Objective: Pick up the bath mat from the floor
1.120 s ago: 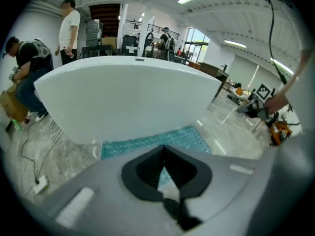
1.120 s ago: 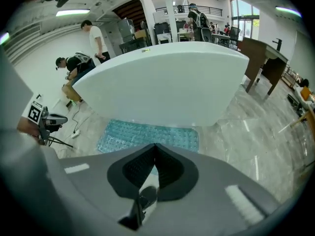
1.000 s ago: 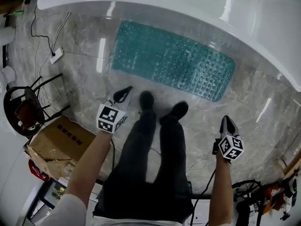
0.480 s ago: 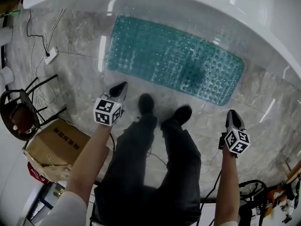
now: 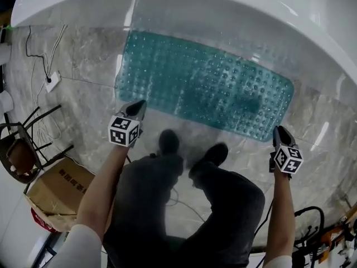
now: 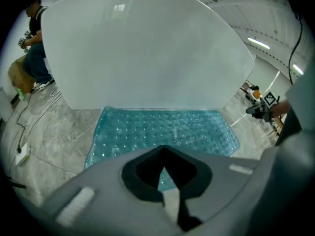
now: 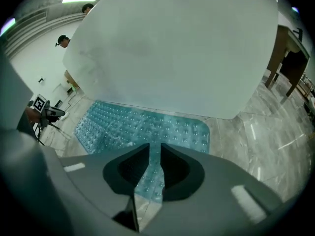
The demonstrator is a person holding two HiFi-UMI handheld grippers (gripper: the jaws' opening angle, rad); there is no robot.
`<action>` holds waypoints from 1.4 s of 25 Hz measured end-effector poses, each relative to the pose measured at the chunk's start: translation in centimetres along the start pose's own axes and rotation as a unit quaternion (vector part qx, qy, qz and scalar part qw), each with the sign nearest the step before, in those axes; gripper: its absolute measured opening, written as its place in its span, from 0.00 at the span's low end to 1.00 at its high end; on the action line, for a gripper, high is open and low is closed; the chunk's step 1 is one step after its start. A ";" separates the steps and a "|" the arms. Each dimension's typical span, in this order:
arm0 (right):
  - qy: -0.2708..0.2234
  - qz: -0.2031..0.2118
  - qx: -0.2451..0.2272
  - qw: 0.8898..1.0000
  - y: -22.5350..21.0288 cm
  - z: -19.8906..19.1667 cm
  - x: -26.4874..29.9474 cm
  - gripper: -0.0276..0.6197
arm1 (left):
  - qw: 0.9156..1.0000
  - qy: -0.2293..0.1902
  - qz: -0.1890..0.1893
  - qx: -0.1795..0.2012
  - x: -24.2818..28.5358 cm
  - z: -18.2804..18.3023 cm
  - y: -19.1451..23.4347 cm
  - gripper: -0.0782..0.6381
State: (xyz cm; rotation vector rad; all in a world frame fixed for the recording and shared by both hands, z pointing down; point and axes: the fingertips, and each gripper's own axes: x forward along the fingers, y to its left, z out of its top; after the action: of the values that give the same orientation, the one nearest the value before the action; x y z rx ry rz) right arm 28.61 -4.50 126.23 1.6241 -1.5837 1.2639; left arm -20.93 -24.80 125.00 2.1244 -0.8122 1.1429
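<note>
1. The white bathtub [image 5: 240,7] curves across the top of the head view.
2. The teal bath mat [image 5: 206,85] lies flat on the grey floor [image 5: 83,66] just below the tub, mid-frame.
3. A cardboard box [image 5: 53,191] sits at lower left.
4. My left gripper [image 5: 136,108] hangs by the mat's lower left corner, jaws pressed together with nothing in them.
5. My right gripper [image 5: 280,132] is near the mat's lower right corner. Its jaws have just been opening and stand slightly apart, with nothing between them.
</note>
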 end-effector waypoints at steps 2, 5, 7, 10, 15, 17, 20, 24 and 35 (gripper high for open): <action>0.004 0.014 -0.007 1.000 -0.8 -0.7 2.8 0.17 | 1.000 -0.004 0.010 0.012 2.3 -0.5 1.3 0.11; 0.010 0.018 -0.028 0.999 -2.0 -2.0 6.5 0.19 | 0.999 -0.007 0.027 0.034 5.4 -1.2 3.5 0.12; 0.010 0.016 -0.037 0.999 -2.8 -2.5 8.3 0.21 | 0.999 -0.012 0.026 0.036 7.1 -1.5 4.7 0.13; 0.004 0.009 -0.045 0.999 -4.2 -2.9 10.4 0.23 | 0.998 -0.022 0.024 0.047 9.4 -1.4 6.8 0.14; -0.002 -0.008 -0.047 0.999 -7.2 -3.6 13.2 0.24 | 0.997 -0.036 0.044 0.050 12.3 -1.3 10.9 0.19; -0.003 -0.015 -0.048 0.999 -8.3 -3.9 13.8 0.24 | 0.996 -0.036 0.057 0.050 13.3 -1.4 12.7 0.23; 0.000 -0.018 -0.052 0.998 -8.8 -4.4 14.3 0.24 | 0.995 -0.025 0.087 0.044 13.8 -1.7 17.0 0.30; 0.008 -0.015 -0.056 0.998 -8.3 -5.3 15.3 0.24 | 0.993 0.006 0.119 0.013 14.2 -3.2 23.5 0.41; 0.017 -0.015 -0.036 0.999 -7.5 -7.6 16.5 0.28 | 0.993 0.083 0.079 -0.018 18.0 -6.2 28.2 0.67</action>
State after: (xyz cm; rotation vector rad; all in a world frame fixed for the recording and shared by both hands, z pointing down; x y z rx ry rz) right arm 31.75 -4.09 145.65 1.5686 -1.5605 1.2000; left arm -36.88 -42.64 149.25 1.9324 -0.9286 1.3571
